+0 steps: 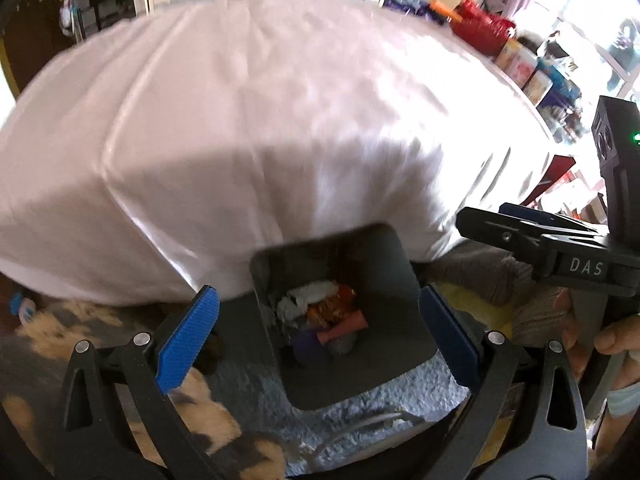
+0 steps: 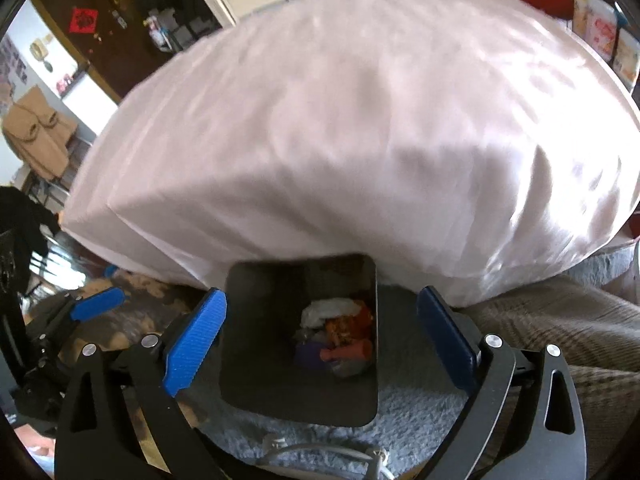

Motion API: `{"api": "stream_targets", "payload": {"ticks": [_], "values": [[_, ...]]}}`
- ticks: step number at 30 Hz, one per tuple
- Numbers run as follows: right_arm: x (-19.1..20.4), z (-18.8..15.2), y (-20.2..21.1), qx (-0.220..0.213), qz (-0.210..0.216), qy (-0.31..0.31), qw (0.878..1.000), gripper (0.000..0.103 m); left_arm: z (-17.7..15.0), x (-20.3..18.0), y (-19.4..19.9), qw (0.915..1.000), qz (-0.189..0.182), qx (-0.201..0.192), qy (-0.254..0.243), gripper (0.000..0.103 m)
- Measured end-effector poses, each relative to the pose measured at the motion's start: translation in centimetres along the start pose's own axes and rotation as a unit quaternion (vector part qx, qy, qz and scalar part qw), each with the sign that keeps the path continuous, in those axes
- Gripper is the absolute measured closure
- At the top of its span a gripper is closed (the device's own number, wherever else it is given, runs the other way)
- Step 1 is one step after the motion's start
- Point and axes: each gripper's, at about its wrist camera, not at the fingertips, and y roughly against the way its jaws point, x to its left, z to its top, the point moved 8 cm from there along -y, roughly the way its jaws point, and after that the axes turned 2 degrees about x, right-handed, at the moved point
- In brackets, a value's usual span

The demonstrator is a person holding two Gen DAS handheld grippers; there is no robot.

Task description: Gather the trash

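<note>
Left gripper (image 1: 318, 332): jaws spread wide, nothing between the blue pads, poised above the dark square bin (image 1: 416, 344) that stands on a grey shag rug (image 1: 400, 392) against the white-sheeted bed (image 1: 260, 120). Trash (image 1: 324, 316): crumpled white paper, orange wrapper, pink tube and a purple piece, heaped on the bin floor toward 1 o'clock. Right gripper (image 2: 320, 340): likewise spread and empty over the bin; the drop-off step looks finished, so the next move calls for finding remaining litter, none visible on the bed.
</note>
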Motion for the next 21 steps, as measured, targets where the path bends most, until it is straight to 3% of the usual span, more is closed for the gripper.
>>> {"api": "stream_targets", "payload": {"ticks": [6,12,21], "values": [[1.3,3.6,6.8,-0.105,-0.034,0.022,0.994,0.004,4.4,0.1,7.0,0.9949,0.024,-0.097,-0.003,0.008],[2.5,5.5,13.3,-0.219,-0.098,0.057,0.969,0.004,6.6,-0.3,13.6,0.9802,0.061,-0.188,-0.008,0.008],[4.6,6.8,19.2,-0.283,-0.102,0.076,0.951,0.003,8.9,-2.1,20.1,0.9597,0.083,-0.268,-0.021,0.008]]}}
